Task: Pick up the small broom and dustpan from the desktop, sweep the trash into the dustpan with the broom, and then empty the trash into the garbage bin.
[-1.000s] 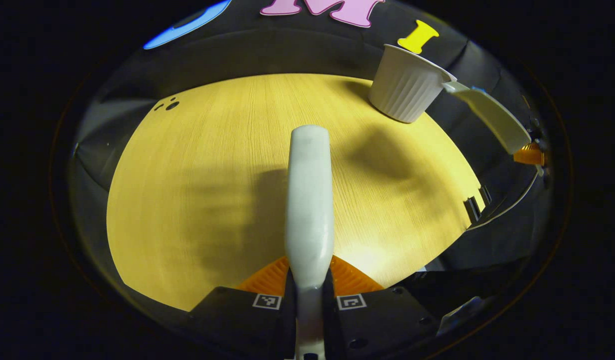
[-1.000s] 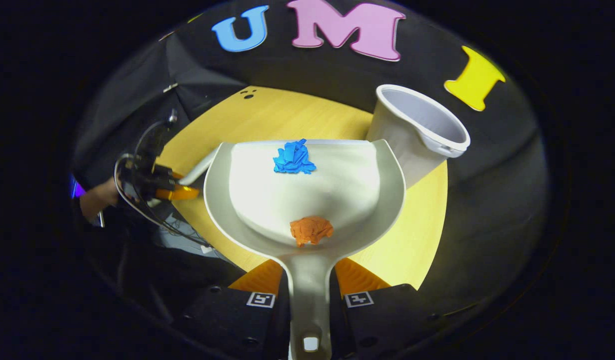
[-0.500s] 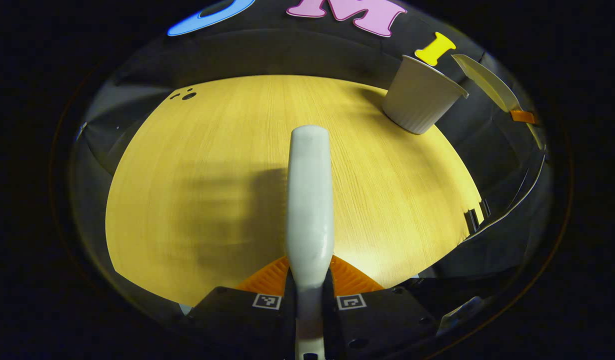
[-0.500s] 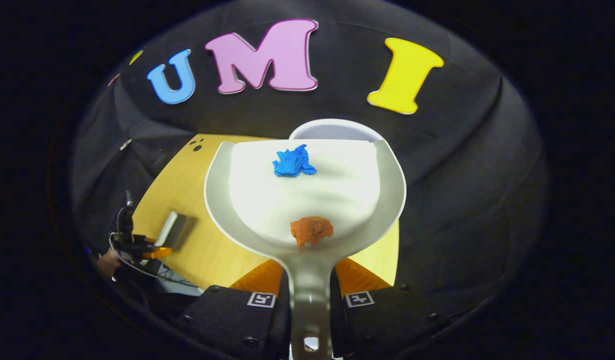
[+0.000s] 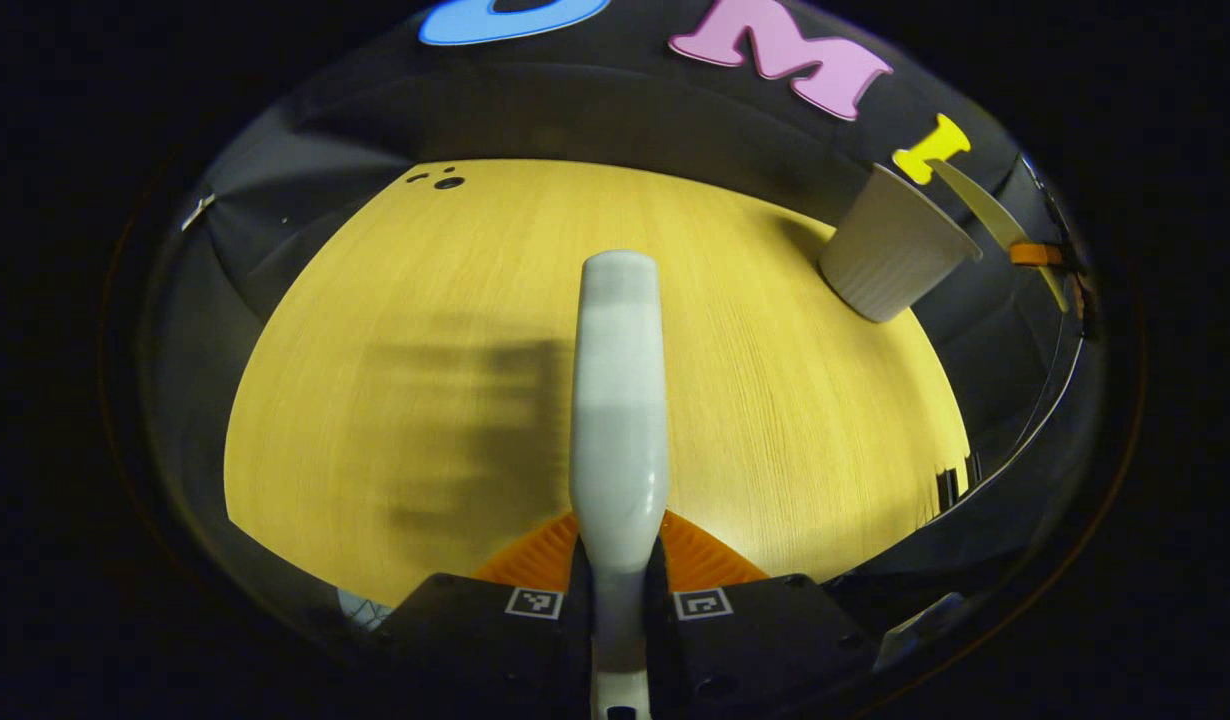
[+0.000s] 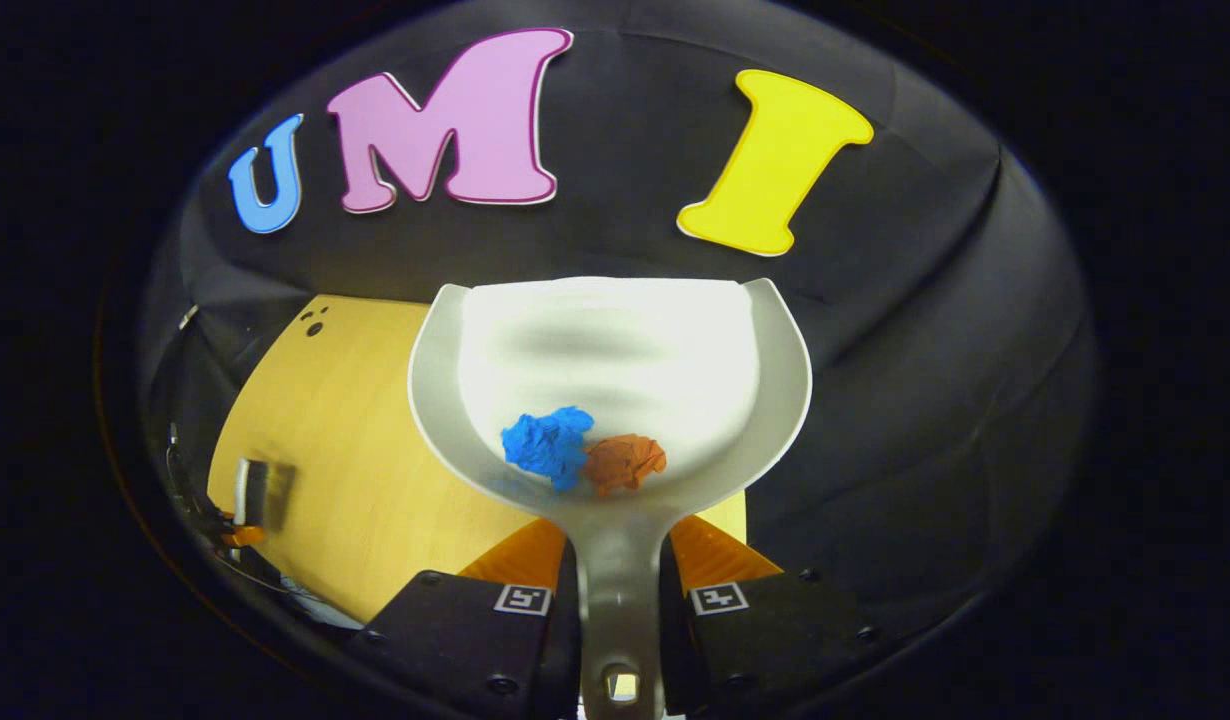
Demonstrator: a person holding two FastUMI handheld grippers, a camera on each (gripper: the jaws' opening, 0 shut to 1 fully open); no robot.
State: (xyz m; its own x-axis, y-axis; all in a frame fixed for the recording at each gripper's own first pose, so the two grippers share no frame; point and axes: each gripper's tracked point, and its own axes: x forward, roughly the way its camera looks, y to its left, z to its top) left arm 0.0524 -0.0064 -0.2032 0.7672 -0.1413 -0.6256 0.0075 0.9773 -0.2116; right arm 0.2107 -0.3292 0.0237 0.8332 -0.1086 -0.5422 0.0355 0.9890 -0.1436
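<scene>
My left gripper (image 5: 620,545) is shut on the small white broom (image 5: 620,400), which points forward above the wooden desktop (image 5: 425,330). The white ribbed garbage bin (image 5: 895,262) stands at the desk's far right. Just past the bin, the dustpan (image 5: 987,212) shows edge-on and raised above the rim. My right gripper (image 6: 615,550) is shut on the dustpan's handle (image 6: 615,590). The white dustpan (image 6: 615,350) is tilted back. A blue paper wad (image 6: 547,447) and an orange paper wad (image 6: 625,462) lie together at its rear, by the handle. The broom (image 6: 250,490) shows small at far left.
The desktop's (image 6: 355,420) left and right edges drop off to dark cloth. Small dark holes (image 5: 440,181) sit near the back edge. Black brackets (image 5: 950,485) stick out at the front right edge. Cables hang by the left gripper (image 6: 237,535).
The dustpan has risen and tipped back, and the blue wad has slid from its front lip down beside the orange wad. The broom has swung left, so the bin sits farther right in its view.
</scene>
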